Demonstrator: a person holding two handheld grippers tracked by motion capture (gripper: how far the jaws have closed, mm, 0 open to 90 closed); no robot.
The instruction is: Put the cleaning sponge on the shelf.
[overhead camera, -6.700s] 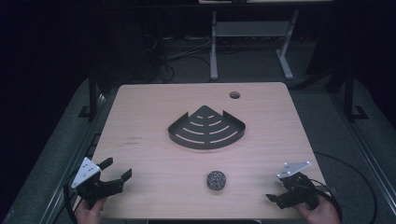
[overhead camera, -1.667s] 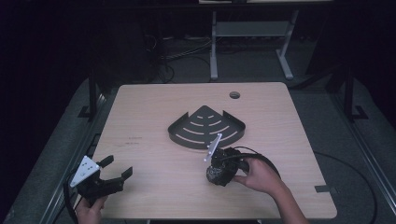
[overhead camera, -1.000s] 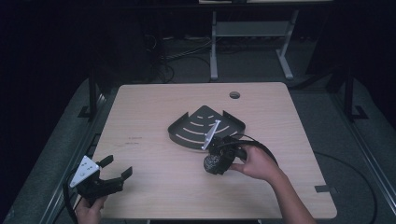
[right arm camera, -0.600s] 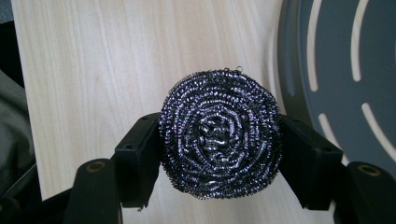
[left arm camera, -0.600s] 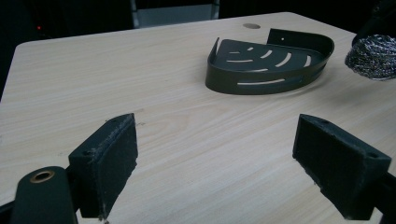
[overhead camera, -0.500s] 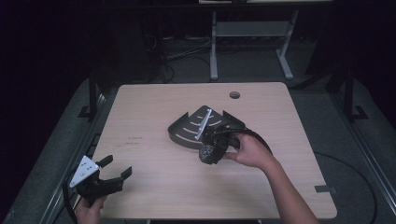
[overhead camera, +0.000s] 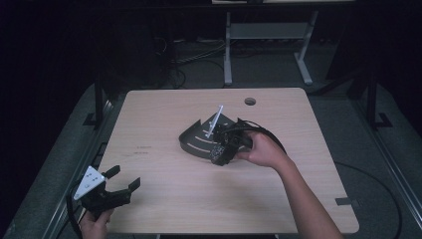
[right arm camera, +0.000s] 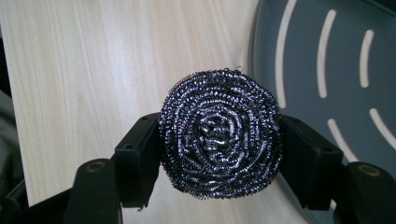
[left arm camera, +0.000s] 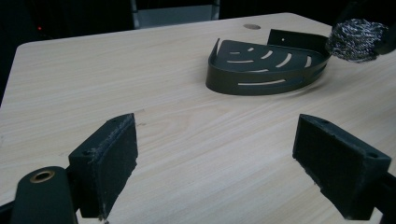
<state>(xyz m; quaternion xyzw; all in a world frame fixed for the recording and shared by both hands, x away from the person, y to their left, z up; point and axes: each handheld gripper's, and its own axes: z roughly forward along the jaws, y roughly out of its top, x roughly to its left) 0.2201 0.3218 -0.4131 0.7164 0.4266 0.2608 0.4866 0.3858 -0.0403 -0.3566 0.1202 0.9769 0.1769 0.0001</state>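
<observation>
Left edge of the table [overhead camera: 149, 199]: the left gripper [overhead camera: 112, 191] is held low near the front left corner, jaws spread wide with nothing between them. In the left gripper view only bare wood is seen between the two pads [left arm camera: 105, 163].

Centre: a dark, fan-shaped corner tray [overhead camera: 196, 139] with curved slots lies flat on the tabletop, well apart from the left gripper. Its raised rim runs along the curved front edge.

Just right of centre: the right gripper [overhead camera: 221, 149] is held at the tray's front rim, clamped on a steel wool scrubber [right arm camera: 219, 140]. The scrubber is pinched on both sides by the jaws, and is seen lifted clear of the table in the left gripper view. In the right gripper view it hangs over the tray's curved edge, part above wood, part above the slotted floor.

Judged intent: placement of the scrubber into the tray; not yet released.

Risks noted:
- If released here, the scrubber could land on the rim and roll back onto the table, being round and light.
- The rim could be struck by a jaw on descent, and the unheld tray pushed away.
- Loose wire loops could be snagged on the jaw pads at opening, so the scrubber may be dragged out on withdrawal.
</observation>
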